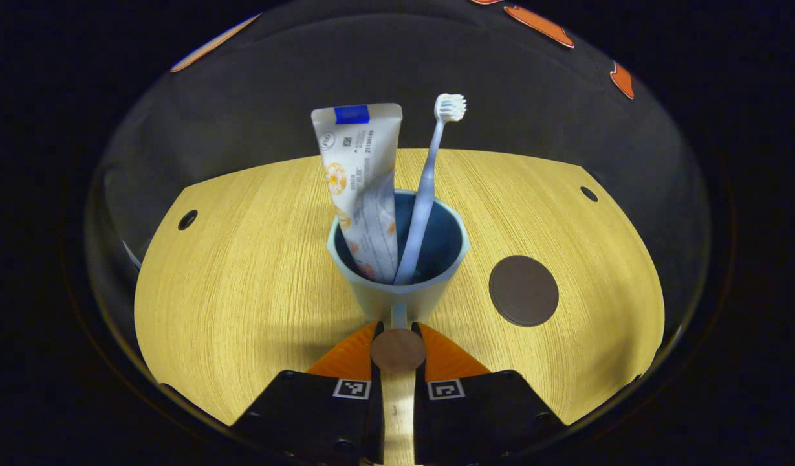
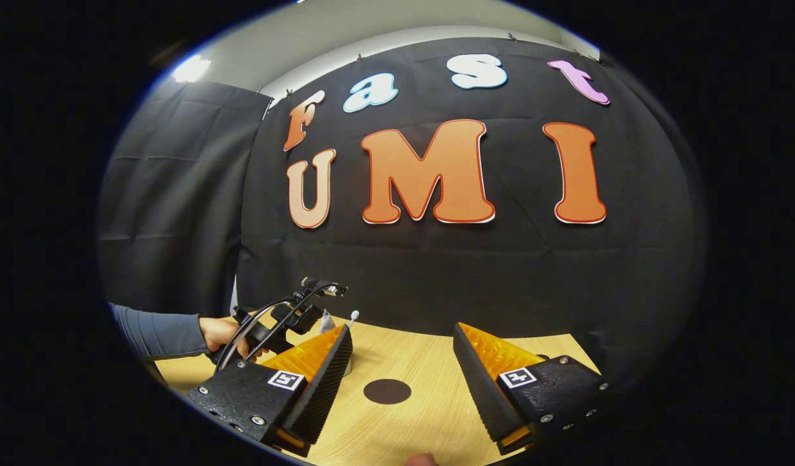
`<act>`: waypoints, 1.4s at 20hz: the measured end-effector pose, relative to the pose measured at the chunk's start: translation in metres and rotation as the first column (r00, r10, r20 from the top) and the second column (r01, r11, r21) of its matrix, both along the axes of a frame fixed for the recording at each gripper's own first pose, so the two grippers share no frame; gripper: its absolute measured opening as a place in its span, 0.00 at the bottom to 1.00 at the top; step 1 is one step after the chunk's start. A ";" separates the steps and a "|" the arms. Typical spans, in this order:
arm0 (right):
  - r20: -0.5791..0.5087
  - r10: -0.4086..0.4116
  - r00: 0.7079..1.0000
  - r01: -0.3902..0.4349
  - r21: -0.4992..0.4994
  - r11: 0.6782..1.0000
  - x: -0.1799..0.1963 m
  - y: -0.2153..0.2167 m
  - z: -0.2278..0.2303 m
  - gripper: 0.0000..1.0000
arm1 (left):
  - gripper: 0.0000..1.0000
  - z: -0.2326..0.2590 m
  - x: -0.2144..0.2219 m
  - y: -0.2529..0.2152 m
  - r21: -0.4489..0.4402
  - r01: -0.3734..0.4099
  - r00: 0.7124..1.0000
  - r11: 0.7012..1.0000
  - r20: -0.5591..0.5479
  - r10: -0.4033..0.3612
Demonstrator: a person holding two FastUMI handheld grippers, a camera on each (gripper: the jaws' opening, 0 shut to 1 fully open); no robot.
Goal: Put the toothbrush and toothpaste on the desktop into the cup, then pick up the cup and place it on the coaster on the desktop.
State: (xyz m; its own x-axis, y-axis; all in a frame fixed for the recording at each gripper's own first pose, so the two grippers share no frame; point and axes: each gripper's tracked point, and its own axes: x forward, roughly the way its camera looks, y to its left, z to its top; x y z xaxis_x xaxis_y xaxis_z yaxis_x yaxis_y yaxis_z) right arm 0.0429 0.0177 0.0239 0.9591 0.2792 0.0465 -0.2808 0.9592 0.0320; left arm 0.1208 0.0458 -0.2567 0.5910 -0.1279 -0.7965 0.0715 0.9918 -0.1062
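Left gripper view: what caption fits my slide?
Left gripper pinching the pale blue cup holding toothpaste tube and toothbrush.

A staged recording booth rather than a lived-in room: black cloth (image 2: pixel 177 213) hangs as the backdrop on every side of a pale wood-grain table (image 1: pixel 242 272) drilled with round holes (image 1: pixel 187 219). Above the drape, a plain light wall (image 2: pixel 345 26) and a ceiling lamp (image 2: pixel 191 68) show.
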 end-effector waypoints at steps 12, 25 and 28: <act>0.014 0.001 1.000 -0.001 0.011 1.000 -0.005 -0.002 0.002 0.94 | 0.17 0.013 0.000 0.005 -0.016 0.005 0.997 1.000 0.076 -0.004; -0.004 0.007 1.000 -0.007 -0.001 1.000 -0.004 0.000 -0.008 0.94 | 0.23 0.003 0.005 0.010 0.027 0.033 0.999 0.999 0.015 -0.034; -0.009 0.004 1.000 -0.004 -0.002 1.000 -0.003 -0.002 -0.009 0.94 | 0.28 0.008 0.011 0.009 0.042 0.052 0.999 0.998 0.011 -0.053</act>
